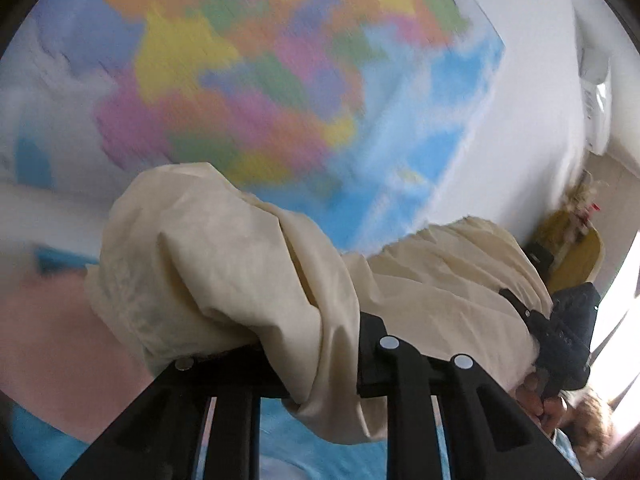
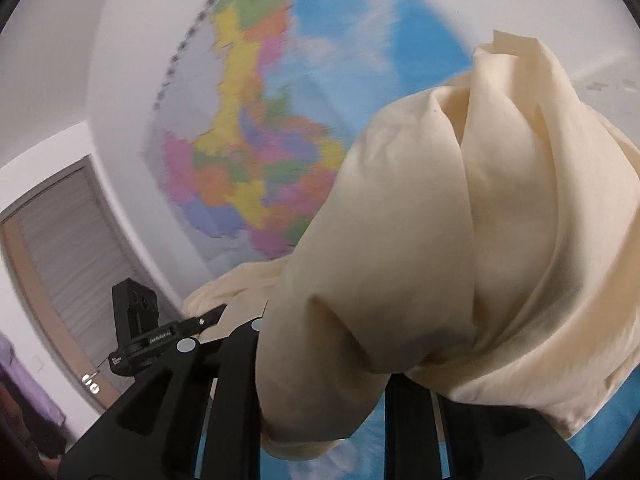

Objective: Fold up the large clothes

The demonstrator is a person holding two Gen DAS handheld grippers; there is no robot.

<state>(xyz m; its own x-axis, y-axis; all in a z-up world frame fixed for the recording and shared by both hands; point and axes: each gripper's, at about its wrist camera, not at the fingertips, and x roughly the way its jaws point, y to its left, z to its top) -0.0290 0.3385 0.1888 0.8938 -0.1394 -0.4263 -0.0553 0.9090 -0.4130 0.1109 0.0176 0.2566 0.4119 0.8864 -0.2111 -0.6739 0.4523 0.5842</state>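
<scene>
- I hold a cream garment (image 1: 248,280) in the air with both grippers, its cloth bunched and spilling over the fingers in each wrist view.
- My left gripper (image 1: 320,364) pinches a thick roll of the fabric; the cloth wraps right between the black fingers and hides their tips.
- My right gripper (image 2: 320,392) likewise bites a heavy fold of the same garment (image 2: 460,240), which balloons up and to the right of its view.
- Each camera catches the other tool: the right gripper (image 1: 560,332) shows at the right edge of the left view with a hand beneath it, and the left gripper (image 2: 160,336) at the near left of the right view, cloth strung between the two.
- Behind the cloth hangs a coloured wall map (image 2: 256,152), blurred, with a door (image 2: 64,248) at far left.
- A light blue surface (image 2: 600,432) shows below the hem; I cannot tell whether any cloth touches it.
- Judging by the crumple, I count no fold as made: the piece looks gathered, not flat or squared.
- Left to do, by my reckoning: spread it flat, align edges, then fold.
</scene>
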